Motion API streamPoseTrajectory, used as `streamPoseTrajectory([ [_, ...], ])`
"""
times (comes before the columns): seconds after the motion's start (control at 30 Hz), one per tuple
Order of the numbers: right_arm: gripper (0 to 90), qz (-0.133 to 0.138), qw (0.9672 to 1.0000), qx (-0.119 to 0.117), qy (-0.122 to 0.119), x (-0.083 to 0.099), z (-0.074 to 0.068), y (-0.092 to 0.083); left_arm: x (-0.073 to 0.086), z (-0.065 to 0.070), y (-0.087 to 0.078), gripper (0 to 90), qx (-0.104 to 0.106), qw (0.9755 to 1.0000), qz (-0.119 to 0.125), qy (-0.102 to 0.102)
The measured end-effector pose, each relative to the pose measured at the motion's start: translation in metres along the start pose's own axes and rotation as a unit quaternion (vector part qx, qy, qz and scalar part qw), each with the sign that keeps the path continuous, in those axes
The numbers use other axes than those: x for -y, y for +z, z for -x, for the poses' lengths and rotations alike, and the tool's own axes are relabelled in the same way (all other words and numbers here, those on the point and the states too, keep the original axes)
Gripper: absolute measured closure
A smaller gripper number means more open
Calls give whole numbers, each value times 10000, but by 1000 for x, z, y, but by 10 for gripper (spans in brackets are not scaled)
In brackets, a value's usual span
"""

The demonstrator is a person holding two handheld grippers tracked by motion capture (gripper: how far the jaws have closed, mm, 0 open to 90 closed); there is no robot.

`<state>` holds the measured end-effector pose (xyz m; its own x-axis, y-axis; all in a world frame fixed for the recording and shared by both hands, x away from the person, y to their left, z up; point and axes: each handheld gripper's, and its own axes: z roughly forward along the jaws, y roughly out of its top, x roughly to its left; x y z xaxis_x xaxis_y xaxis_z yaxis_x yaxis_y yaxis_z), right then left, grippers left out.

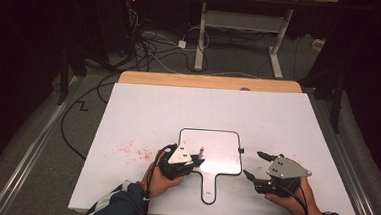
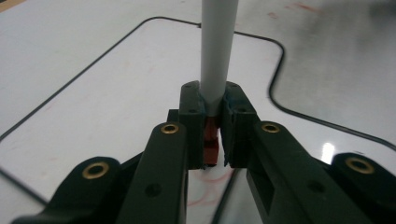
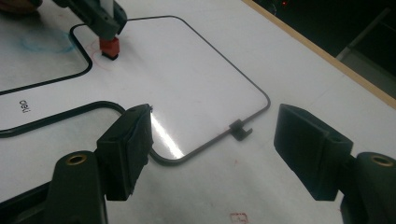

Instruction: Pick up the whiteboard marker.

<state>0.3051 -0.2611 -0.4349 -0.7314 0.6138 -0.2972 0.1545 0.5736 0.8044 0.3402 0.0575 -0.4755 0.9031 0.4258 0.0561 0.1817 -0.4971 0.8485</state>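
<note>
My left gripper [image 2: 212,126] clamps a red-tipped marker [image 2: 215,56] at the whiteboard [image 1: 218,152]'s near-left corner, tip on a faint red loop; drawing looks barely begun. My right gripper [image 3: 212,154] hovers, jaws apart, beside the whiteboard's right edge.

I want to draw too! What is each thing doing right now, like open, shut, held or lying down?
Left gripper: shut on the marker.
Marker: held in the jaws, red end down at the whiteboard.
Right gripper: open, holding nothing, near the board's right edge.
Whiteboard: lying flat on the table, faint red marks under the marker.
Table: red smudges left of the board.
</note>
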Motion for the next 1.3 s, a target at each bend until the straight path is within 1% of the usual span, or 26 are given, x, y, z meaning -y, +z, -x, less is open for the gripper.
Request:
streamPoseTrajectory([
  [0.03,286,5,10000,4,2,0,0,0,0,3,1,787,29,10000,-25,-36],
  [0.1,286,18,10000,-3,-17,-1,-1,0,-3,6,4,788,33,10000,-26,31],
  [0.17,286,12,10000,-21,-48,-1,-1,1,-5,7,8,788,89,10000,5,-42],
  [0.2,286,-1,10000,-27,-46,-1,-1,2,-6,9,10,788,128,9999,16,-6],
  [0.27,286,-10,10000,-36,-68,-1,-2,2,-9,13,13,788,96,9997,-59,232],
  [0.3,286,-9,10000,-39,-71,-1,-2,2,-10,13,13,788,97,9995,-90,293],
  [0.37,286,4,10000,-21,-67,-1,-1,1,-8,10,9,788,142,9995,-128,237],
  [0.43,286,13,10000,-14,-54,-1,-1,0,-5,6,2,788,129,9994,-203,261],
  [0.47,286,6,10000,-2,-48,0,-1,0,-3,4,-2,788,107,9993,-236,281],
  [0.5,286,-17,10000,29,-64,0,-1,0,0,1,-5,788,88,9994,-242,239],
  [0.53,287,-34,9999,47,-90,0,-1,0,3,-2,-8,788,87,9995,-189,230],
  [0.57,286,-36,9999,41,-108,0,-2,0,5,-3,-11,788,79,9995,-192,235],
  [0.63,286,-39,9999,34,-129,0,-2,0,8,-5,-16,787,52,9994,-231,268],
  [0.67,286,-35,9999,31,-139,0,-2,0,9,-6,-19,787,29,9992,-299,265],
  [0.73,286,-39,9999,30,-139,0,-3,1,13,-10,-25,787,1,9991,-316,271],
  [0.8,286,-43,9999,15,-142,-1,-3,2,18,-15,-29,787,-24,9995,-266,136],
  [0.87,286,-55,9999,22,-149,-1,-4,3,21,-19,-34,787,-117,9994,-296,114],
  [0.97,285,-61,9999,20,-142,-1,-4,3,24,-24,-38,786,-254,9992,-314,30],
  [1.1,285,-59,9999,22,-155,-1,-4,3,24,-28,-35,786,-354,9989,-291,-16],
  [1.17,285,-56,9998,30,-174,-1,-4,2,22,-28,-30,787,-356,9990,-262,-80],
  [1.2,284,-54,9998,40,-180,-1,-4,3,21,-28,-27,787,-349,9990,-257,-78],
  [1.23,284,-48,9998,45,-193,-1,-4,3,19,-26,-23,787,-288,9993,-233,-97],
  [1.3,284,-31,9997,52,-220,-2,-3,3,16,-21,-15,787,-158,9996,-240,-66],
])
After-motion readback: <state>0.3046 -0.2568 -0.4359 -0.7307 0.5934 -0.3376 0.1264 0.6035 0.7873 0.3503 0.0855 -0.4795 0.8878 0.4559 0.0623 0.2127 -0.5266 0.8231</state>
